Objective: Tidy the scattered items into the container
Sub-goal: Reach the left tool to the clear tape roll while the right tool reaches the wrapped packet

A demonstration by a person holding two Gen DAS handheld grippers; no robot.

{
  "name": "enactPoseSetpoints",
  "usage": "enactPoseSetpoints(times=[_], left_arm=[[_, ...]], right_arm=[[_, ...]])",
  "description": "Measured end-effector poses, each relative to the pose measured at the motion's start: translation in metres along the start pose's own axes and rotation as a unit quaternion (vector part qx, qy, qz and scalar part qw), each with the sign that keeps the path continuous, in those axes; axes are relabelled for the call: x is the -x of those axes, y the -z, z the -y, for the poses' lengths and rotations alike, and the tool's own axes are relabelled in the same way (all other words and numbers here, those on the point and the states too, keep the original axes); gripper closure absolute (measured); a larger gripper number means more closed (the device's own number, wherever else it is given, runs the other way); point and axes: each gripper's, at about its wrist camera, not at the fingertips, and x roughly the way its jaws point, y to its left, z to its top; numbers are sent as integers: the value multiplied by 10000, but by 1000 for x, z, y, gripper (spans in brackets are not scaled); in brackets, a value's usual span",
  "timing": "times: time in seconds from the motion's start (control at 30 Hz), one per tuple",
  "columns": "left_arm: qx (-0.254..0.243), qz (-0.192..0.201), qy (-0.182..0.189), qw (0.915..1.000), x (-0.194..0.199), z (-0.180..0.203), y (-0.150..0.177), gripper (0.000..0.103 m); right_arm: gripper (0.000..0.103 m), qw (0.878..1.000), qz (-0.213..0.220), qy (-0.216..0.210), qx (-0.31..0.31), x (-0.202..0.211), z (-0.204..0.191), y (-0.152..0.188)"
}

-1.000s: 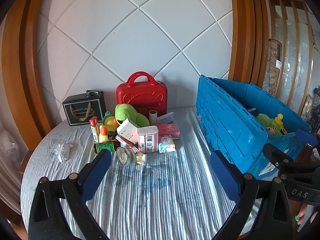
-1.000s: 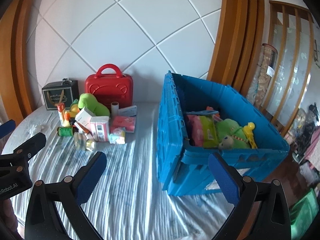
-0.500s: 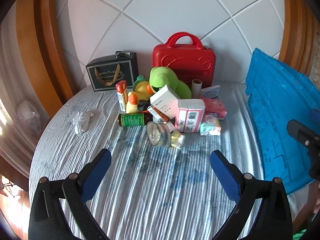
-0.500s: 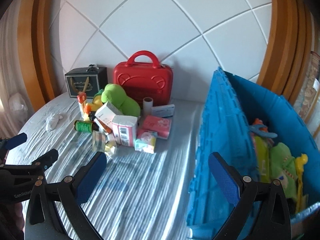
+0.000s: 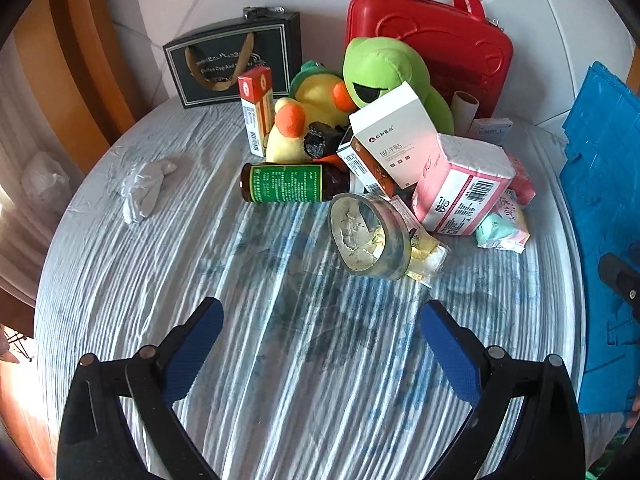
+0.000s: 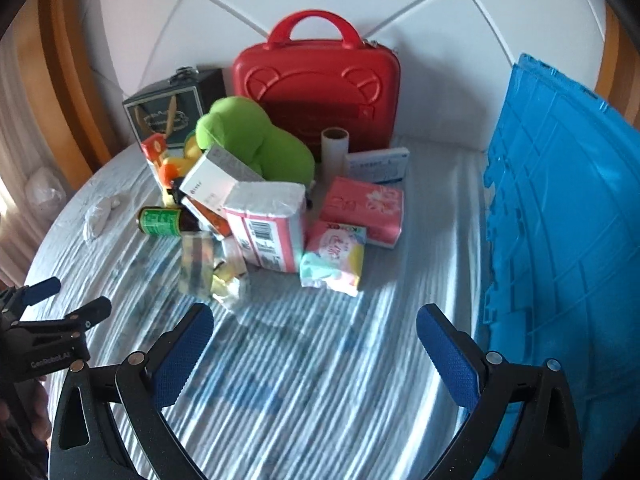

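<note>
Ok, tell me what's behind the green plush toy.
Directly behind the green plush toy stands the red case, upright against the white wall. A cardboard tube stands at the case's foot beside the plush. The case's lower left corner is hidden by the plush.

- The blue crate [image 6: 560, 240] is cut off at the right edge in both views, so what is inside cannot be seen.
- The yellow duck toy [image 5: 316, 100] is partly hidden behind the white box [image 5: 390, 136] and the green plush [image 5: 384, 72].
- The small packet [image 6: 228, 280] by the tape roll [image 5: 368, 236] is blurry; it may be a snack wrapper.
- The print on the dark bottle [image 5: 288, 182] is too small to read.
</note>
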Motion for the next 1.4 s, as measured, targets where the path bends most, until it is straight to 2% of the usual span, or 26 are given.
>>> enactPoseSetpoints(times=[0.27,0.4,0.5,0.67,0.8,0.83,0.9,1.07,1.2,1.27,1.33,1.4], left_arm=[[-136,-187,497,9985,-80,25,-47,5],[-424,-274,111,9987,-115,30,-61,9],[-246,-310,207,9990,-115,7,-57,9],[58,-256,-331,9991,-100,-50,-33,9],[234,-382,-1108,9928,-104,-86,-25,9],[296,-422,-1036,9933,-105,-93,-23,9],[355,-364,-624,9968,-99,-97,-24,9],[149,-158,27,9998,-87,-81,-37,9],[229,-131,-82,9996,-110,-73,-71,9],[307,-161,96,9994,-118,-71,-81,9],[176,-276,138,9994,-119,-66,-82,9],[-125,-468,95,9988,-124,-61,-68,9]], right_arm=[[0,9973,-687,224,-158,-75,4,-3],[0,9958,-852,292,-158,-106,-3,-8],[0,9951,-947,276,-110,-122,-11,-11],[0,9949,-1010,28,60,-138,-36,-13],[0,9937,-1082,-188,202,-147,-59,-11],[0,9934,-1108,-229,213,-149,-63,-10],[0,9927,-1150,-306,200,-151,-67,-7],[0,9905,-1301,-449,18,-154,-70,-5],[3,9922,-1208,-292,-8,-151,-70,-11],[3,9925,-1202,-229,-15,-153,-71,-14],[3,9930,-1171,-179,-46,-155,-72,-18],[3,9930,-1156,-225,-35,-157,-72,-21]])
